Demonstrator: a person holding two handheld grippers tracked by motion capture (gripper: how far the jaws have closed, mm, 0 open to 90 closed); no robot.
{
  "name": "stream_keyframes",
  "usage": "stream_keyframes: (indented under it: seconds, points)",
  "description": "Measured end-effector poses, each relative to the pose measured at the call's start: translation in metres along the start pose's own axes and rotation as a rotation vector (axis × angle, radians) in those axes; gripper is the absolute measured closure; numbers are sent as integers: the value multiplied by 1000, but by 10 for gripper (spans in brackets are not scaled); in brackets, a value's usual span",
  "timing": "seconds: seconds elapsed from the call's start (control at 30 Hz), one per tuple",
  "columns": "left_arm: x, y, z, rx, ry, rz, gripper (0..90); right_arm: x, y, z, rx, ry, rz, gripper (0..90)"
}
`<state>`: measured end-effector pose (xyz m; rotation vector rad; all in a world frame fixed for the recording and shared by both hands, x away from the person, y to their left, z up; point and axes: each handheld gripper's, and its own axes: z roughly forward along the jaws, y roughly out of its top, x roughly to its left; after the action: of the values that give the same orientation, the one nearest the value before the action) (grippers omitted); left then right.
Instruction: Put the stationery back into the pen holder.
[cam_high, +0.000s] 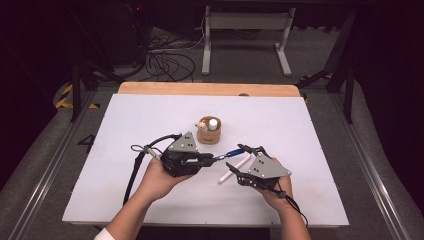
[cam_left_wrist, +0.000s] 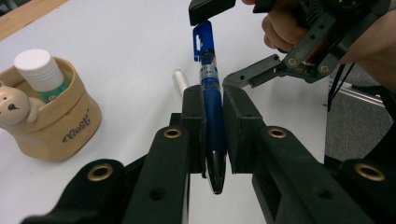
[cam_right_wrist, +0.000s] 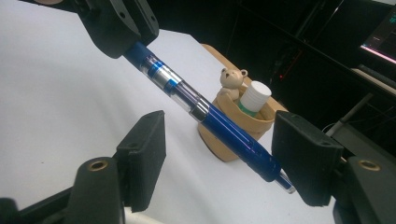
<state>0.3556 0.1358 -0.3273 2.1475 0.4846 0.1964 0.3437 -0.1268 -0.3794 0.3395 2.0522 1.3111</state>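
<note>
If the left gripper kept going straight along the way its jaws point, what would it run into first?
Most likely the right gripper, which sits right at the clip end of the blue pen clamped by the left gripper. Depth is hard to judge exactly.

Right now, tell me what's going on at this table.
A person holds a hand-held gripper in each hand. The left hand-held gripper is clamped on a blue pen and holds it out over the white table. The right hand-held gripper has its jaws around the pen's far end, open, pads not yet pressing. A white marker lies on the table below them. Behind stands a tan bear-figure holder with a white-capped tube in it.
</note>
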Motion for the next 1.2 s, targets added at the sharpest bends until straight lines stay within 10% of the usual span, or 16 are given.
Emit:
stream_keyframes:
  seconds: [1.2]
  points:
    - [-2,2,6,26,-12,13,793,13,2,9,71,-54,-131,596]
